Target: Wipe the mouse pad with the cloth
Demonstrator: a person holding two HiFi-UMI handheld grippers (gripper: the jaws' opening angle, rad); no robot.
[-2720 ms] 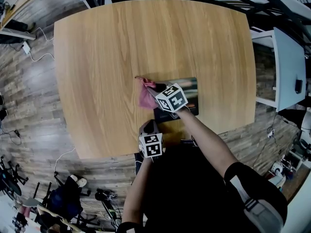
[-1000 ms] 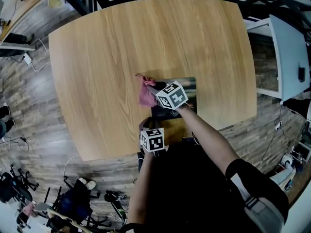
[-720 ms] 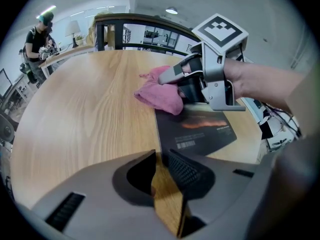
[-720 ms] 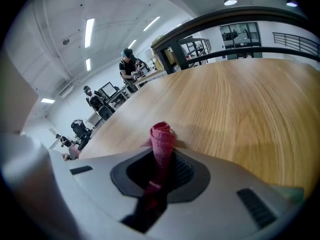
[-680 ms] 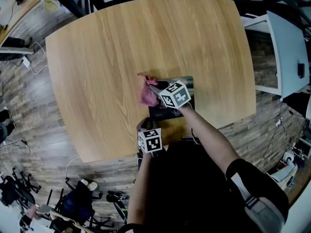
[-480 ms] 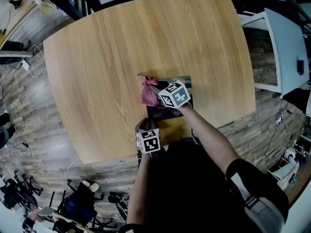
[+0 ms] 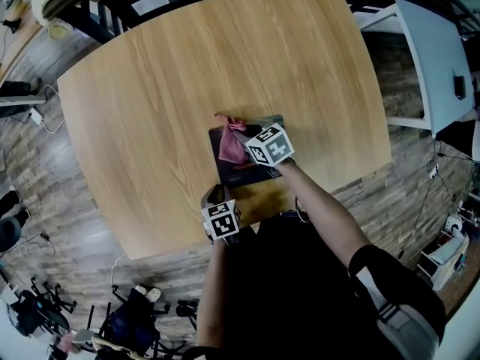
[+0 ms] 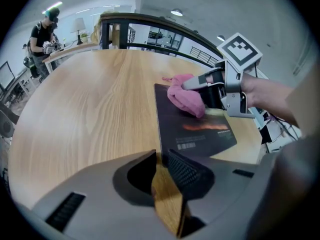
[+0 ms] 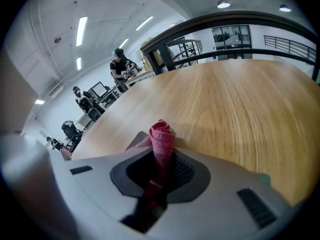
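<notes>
A dark mouse pad (image 7: 241,172) (image 8: 195,134) lies flat on the wooden table, near its front edge. A pink cloth (image 7: 231,147) (image 8: 186,94) (image 9: 162,139) rests bunched on the pad's far left part, and my right gripper (image 7: 246,142) (image 8: 197,91) (image 9: 162,156) is shut on it. My left gripper (image 7: 215,192) (image 8: 162,156) sits at the pad's near corner. Its jaws are all but together, with only table wood showing in the slit behind the tips. The right gripper's cube hides the middle of the pad in the head view.
The table (image 7: 150,88) is bare apart from the pad. Its front edge runs just below the left gripper. A white desk (image 7: 435,58) stands off to the right. A dark railing (image 9: 240,21) runs beyond the far edge. People (image 9: 120,59) work at distant desks.
The pad now reaches out to the left of the cloth, which earlier hung over its left edge onto the wood. The left gripper has shifted slightly left. The right gripper has kept hold of the cloth.
</notes>
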